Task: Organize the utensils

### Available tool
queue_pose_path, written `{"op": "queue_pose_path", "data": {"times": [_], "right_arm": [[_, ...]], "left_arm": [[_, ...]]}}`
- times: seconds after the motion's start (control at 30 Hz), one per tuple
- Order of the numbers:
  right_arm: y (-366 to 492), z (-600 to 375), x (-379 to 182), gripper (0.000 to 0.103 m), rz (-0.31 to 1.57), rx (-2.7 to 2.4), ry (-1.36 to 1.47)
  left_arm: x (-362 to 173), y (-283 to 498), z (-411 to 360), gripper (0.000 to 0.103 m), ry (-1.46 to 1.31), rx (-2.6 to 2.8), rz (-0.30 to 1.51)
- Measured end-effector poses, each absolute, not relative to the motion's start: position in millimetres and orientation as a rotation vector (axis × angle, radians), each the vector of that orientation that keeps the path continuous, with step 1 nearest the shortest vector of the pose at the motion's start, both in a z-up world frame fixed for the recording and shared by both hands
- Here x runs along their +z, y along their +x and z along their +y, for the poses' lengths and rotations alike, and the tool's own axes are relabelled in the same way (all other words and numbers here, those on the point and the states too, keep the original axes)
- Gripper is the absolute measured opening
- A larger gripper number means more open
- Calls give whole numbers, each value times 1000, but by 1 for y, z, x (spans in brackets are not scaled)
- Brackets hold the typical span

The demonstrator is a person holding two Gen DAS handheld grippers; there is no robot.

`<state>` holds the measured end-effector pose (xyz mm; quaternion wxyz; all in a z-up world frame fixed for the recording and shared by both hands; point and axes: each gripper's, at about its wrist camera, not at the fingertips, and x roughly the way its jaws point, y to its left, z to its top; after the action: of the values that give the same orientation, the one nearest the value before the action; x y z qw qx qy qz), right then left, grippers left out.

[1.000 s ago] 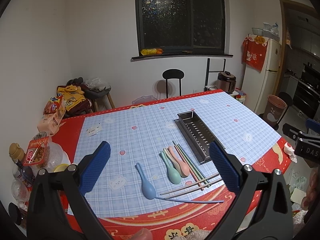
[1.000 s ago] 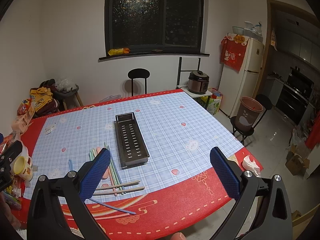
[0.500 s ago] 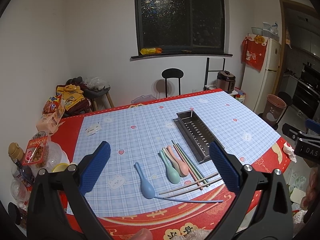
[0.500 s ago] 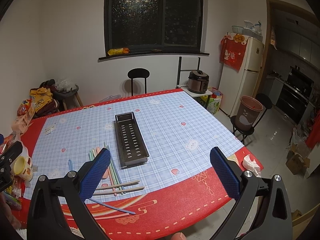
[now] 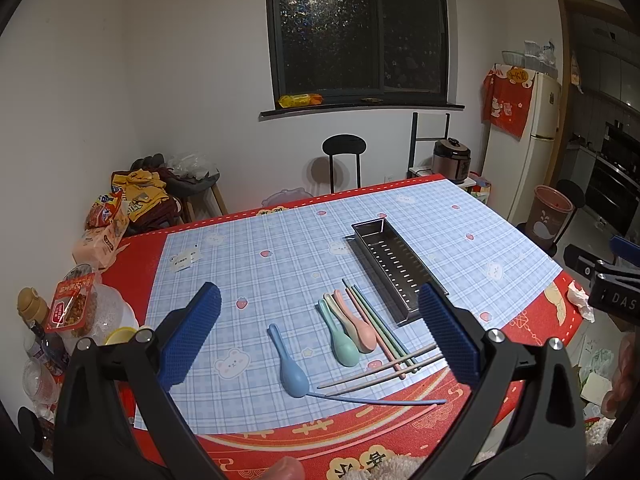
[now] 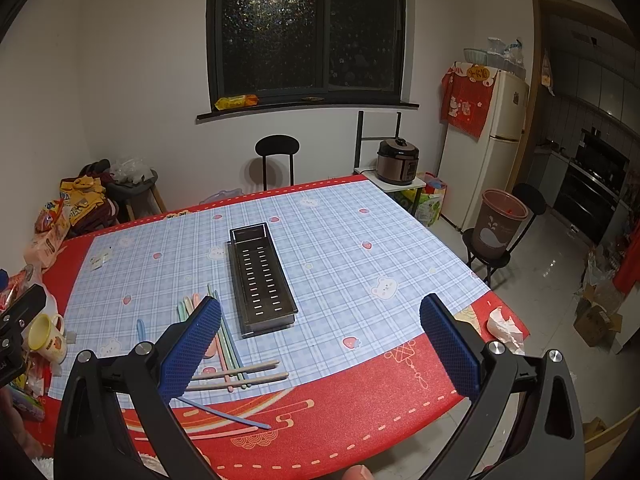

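A perforated metal utensil tray [image 5: 394, 264] [image 6: 261, 276] stands in the middle of the checked tablecloth. Left of it lie a blue spoon [image 5: 290, 364], a green spoon [image 5: 340, 338], a pink spoon [image 5: 358, 326], and several pastel chopsticks [image 5: 380, 332] [image 6: 236, 372]. A blue chopstick [image 5: 380, 400] [image 6: 224, 414] lies near the front edge. My left gripper [image 5: 320, 340] is open and empty, held above the front edge, facing the spoons. My right gripper [image 6: 320, 352] is open and empty, above the front right of the table.
Snack bags [image 5: 104, 224], a bottle [image 5: 34, 312] and a yellow cup [image 6: 46, 338] crowd the table's left edge. A crumpled tissue [image 6: 504, 328] lies at the right corner. A black stool [image 6: 277, 156], rice cooker [image 6: 398, 160] and bin [image 6: 500, 220] stand beyond.
The left wrist view shifts slightly; the utensils sit a little higher in frame. Both grippers stay open and empty. Nothing on the table has moved.
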<state>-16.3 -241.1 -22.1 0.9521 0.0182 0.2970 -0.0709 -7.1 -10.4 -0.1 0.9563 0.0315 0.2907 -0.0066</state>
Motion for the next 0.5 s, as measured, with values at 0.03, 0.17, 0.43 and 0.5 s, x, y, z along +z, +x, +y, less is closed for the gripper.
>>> {"op": "queue_pose_path", "data": {"times": [0.03, 0.17, 0.43, 0.5], "right_arm": [[-16, -241, -23, 98, 604, -144, 38], [-15, -242, -24, 98, 605, -143, 42], [-13, -245, -25, 98, 609, -144, 55], [-12, -245, -25, 98, 609, -143, 56]], "left_arm": [[0, -7, -11, 97, 65, -13, 590], [-1, -6, -11, 97, 65, -13, 591], [-2, -5, -11, 97, 69, -12, 592], [-2, -5, -11, 97, 70, -12, 591]]}}
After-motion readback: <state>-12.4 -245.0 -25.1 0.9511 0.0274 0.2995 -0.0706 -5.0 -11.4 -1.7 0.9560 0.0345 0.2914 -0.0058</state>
